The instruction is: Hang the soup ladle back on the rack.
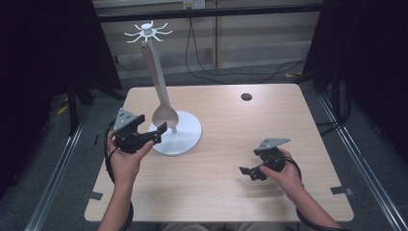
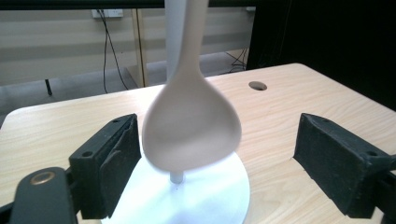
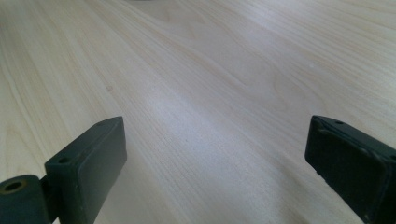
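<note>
Two spread jaws: we see the left hand-held gripper (image 2: 212, 163) gaping around the spoon (image 2: 191, 126) (hanging from the white stand (image 1: 185, 132), untouched); the right hand-held gripper (image 3: 217, 172) hovers spread over the surface (image 3: 224, 70).

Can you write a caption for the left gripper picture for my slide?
Open left gripper fingers on either side of a pale spoon hanging over the white stand base.

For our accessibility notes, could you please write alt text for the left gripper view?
A pale spoon hangs bowl-down between the open left tongs, touching neither pad, in front of a white stand on a wooden table.
</note>
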A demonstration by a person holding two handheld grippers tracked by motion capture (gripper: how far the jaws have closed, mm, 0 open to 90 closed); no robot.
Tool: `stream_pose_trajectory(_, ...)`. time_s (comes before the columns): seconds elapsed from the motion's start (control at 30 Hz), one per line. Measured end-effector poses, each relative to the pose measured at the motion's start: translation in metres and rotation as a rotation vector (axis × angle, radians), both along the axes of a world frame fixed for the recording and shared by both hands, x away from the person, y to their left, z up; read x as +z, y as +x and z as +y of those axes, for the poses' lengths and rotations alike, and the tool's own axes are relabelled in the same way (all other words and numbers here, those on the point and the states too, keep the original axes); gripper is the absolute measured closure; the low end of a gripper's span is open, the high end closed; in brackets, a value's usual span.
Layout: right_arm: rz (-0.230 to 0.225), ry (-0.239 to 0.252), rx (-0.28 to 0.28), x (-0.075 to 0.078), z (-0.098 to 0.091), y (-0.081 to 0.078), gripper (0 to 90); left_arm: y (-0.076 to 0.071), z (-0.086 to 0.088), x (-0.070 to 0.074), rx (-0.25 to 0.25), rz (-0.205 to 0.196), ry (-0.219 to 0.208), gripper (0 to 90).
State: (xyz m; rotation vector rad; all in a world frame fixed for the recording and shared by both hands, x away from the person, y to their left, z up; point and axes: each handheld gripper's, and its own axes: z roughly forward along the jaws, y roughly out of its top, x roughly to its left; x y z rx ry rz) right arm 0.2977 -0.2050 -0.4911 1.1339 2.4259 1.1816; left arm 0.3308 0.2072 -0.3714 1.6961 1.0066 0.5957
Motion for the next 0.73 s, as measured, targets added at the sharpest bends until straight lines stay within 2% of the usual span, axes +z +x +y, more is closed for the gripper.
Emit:
stream_pose_trajectory(0.5,0.004,0.000,0.005,-0.001,0.000,0.000,5.0,-0.012,0.000,-0.028,-0.006,0.023,-0.002,6.0)
stream_pose_trajectory(0.63,0.006,0.000,0.004,-0.002,0.000,0.000,5.1,-0.012,0.002,-0.029,-0.008,0.030,0.007,5.4)
stream_pose_trajectory(0.67,0.006,0.000,0.003,-0.002,0.001,0.000,5.0,-0.011,0.002,-0.030,-0.008,0.028,-0.010,5.4)
stream_pose_trajectory(0.73,0.002,-0.001,0.007,-0.001,0.001,0.000,5.0,-0.011,0.003,-0.030,-0.007,0.030,0.002,5.4)
